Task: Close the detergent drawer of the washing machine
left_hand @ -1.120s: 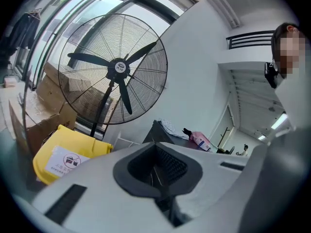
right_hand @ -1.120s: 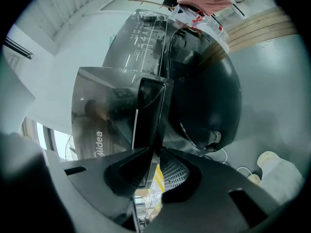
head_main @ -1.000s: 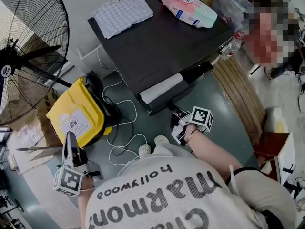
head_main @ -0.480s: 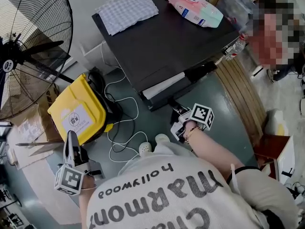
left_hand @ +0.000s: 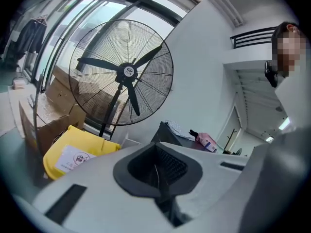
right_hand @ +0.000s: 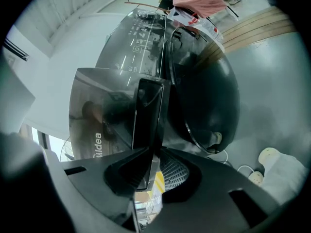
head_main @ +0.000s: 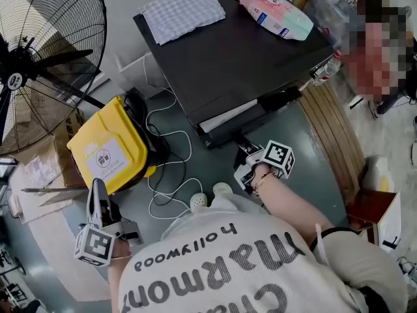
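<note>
The dark washing machine (head_main: 241,57) stands ahead of me, its detergent drawer (head_main: 225,116) pulled out and showing a white strip below the top's front edge. My right gripper (head_main: 246,156) is at the drawer's front end. In the right gripper view the drawer's dark front panel (right_hand: 148,110) runs between the pads, and the right gripper (right_hand: 154,161) is shut on it. The round door (right_hand: 204,96) lies to the right of the panel. My left gripper (head_main: 98,194) is held low at the left, far from the machine; its jaws (left_hand: 158,178) are shut on nothing.
A yellow bin (head_main: 107,152) and white cables with a power strip (head_main: 199,203) lie on the floor left of the machine. A large fan (head_main: 39,64) stands at far left. A checked cloth (head_main: 184,12) and a pink pack (head_main: 273,8) rest on the machine. A person (head_main: 381,51) stands at the right.
The head view has drifted slightly, so the machine sits a bit further right. Both grippers keep their places, and the right one keeps its hold on the drawer front.
</note>
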`<state>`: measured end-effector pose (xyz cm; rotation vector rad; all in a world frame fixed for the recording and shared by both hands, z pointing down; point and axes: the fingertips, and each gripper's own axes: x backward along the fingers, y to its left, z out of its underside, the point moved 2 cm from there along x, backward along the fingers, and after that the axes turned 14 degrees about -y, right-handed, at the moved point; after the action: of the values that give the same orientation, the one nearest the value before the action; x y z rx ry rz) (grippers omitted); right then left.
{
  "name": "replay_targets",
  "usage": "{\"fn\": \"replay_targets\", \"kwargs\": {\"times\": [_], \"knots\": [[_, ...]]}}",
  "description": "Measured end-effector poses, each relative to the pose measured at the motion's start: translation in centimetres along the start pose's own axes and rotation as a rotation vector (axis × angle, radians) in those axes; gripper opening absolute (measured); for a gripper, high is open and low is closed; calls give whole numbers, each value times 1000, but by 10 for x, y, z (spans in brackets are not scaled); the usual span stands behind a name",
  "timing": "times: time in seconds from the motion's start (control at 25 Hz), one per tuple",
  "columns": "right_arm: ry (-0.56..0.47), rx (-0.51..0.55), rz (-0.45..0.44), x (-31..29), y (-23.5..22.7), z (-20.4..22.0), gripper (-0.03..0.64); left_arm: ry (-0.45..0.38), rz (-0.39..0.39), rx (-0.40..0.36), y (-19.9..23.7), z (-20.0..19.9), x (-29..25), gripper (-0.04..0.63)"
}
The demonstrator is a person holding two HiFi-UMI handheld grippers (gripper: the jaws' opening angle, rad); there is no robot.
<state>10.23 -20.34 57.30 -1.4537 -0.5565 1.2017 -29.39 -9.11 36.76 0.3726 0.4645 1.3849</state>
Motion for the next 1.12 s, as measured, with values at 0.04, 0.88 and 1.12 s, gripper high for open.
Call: {"fn": "replay_targets", "kwargs": {"times": [0.04,0.88,1.12], "knots": [[0,-2,2,0,0,0,84,-3,-4,1,1,-1,1,8],[27,-18,11,-15,9,0,83,-18,-43,6,9,-2,9,8],[29,-20,14,-17,10,0,83,-21,-49,9,9,0,9,8]]}}
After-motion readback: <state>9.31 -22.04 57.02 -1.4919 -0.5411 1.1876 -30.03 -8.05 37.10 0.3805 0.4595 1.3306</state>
